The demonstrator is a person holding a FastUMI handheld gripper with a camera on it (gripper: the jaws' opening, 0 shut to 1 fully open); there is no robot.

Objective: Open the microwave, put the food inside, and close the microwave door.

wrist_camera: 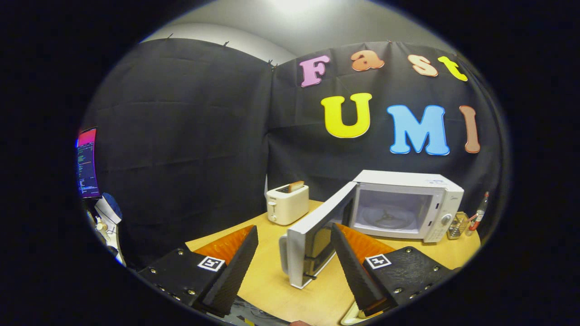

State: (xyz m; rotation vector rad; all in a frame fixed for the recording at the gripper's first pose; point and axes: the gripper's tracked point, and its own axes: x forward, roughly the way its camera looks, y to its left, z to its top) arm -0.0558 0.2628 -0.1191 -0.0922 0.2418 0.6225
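Claw (pixel 294 242) spread wide, nothing pinched betw its fingers (pixel 235 267); it hangs above the near part of the wooden table (pixel 272 280), tips aimed toward the appliances. Microwave (pixel 408 203), white, sits on the table beyond the fingers and off to the right, close to the black cloth wall (pixel 181 136). Its door (pixel 312 235) is swung fully out toward the claw, hinged on the microwave's left side, so the door's free edge w/ the handle (pixel 283 253) sits just ahead of the gap betw the fingertips, nearer the right finger. Cavity is lit and open to view; turntable ring (pixel 385 217) visible on its floor, no food seen inside. Control knob (pixel 446 219) on the right front panel. Toaster (pixel 287 204), cream/white, stands left of the microwave, well apart from the door, w/ a slice of toast (pixel 296 186) sticking up out of a slot. Right of the microwave: a small clear container (pixel 457 225) and a bottle w/ red cap (pixel 480 210), both close beside it. Far left past the cloth, a lit monitor (pixel 87 163) and some white gear (pixel 106 213) below it, too small to tell what. At the very near table edge, by the right finger's base, a pale rim of smth (pixel 351 317), can't tell what it is.
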